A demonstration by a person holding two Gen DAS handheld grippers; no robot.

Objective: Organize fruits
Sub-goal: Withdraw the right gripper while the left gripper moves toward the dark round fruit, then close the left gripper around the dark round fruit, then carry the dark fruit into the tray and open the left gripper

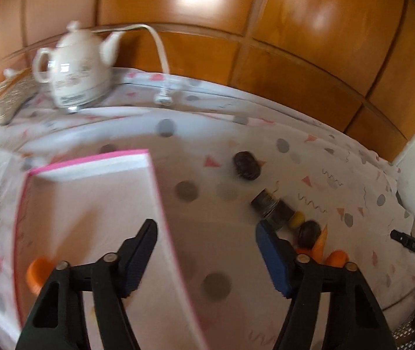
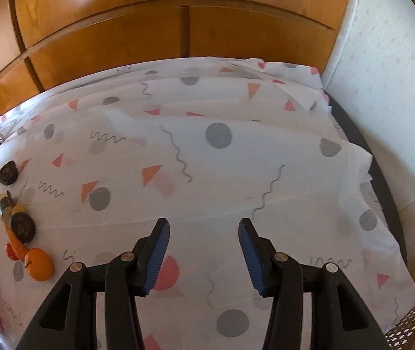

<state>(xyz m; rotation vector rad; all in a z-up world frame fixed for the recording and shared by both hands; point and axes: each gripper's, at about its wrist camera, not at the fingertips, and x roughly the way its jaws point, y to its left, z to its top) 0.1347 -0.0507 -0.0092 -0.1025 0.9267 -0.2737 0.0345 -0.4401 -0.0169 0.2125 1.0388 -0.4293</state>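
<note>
Both pairs of jaws stand parted with nothing between them. Left gripper: blue-padded fingers moderately apart, poised over the right-hand wall of a pink-edged box, whose open inside lies to the left of and below the jaws. One orange fruit shows low in that box, behind the left finger, partly hidden. Right gripper: fingers at a narrower gap over bare patterned tablecloth, no fruit near its tips.

Remaining fruits lie in a loose row on the cloth, between the box and the right gripper, far to the left of the right jaws. Nearest is an orange; beyond it a dark round fruit touching a long orange piece, then a small cluster too blurred to name, and, set apart at the far end, a second dark fruit.

A white teapot stands well beyond the box, clear of the work.

Judged step: fetching the next fruit. Done well, the right gripper would swing left and descend squarely over the orange, since it sits free at the row's near end. Closing gently would avoid nudging the neighbours, which appear to be touching one another.
</note>
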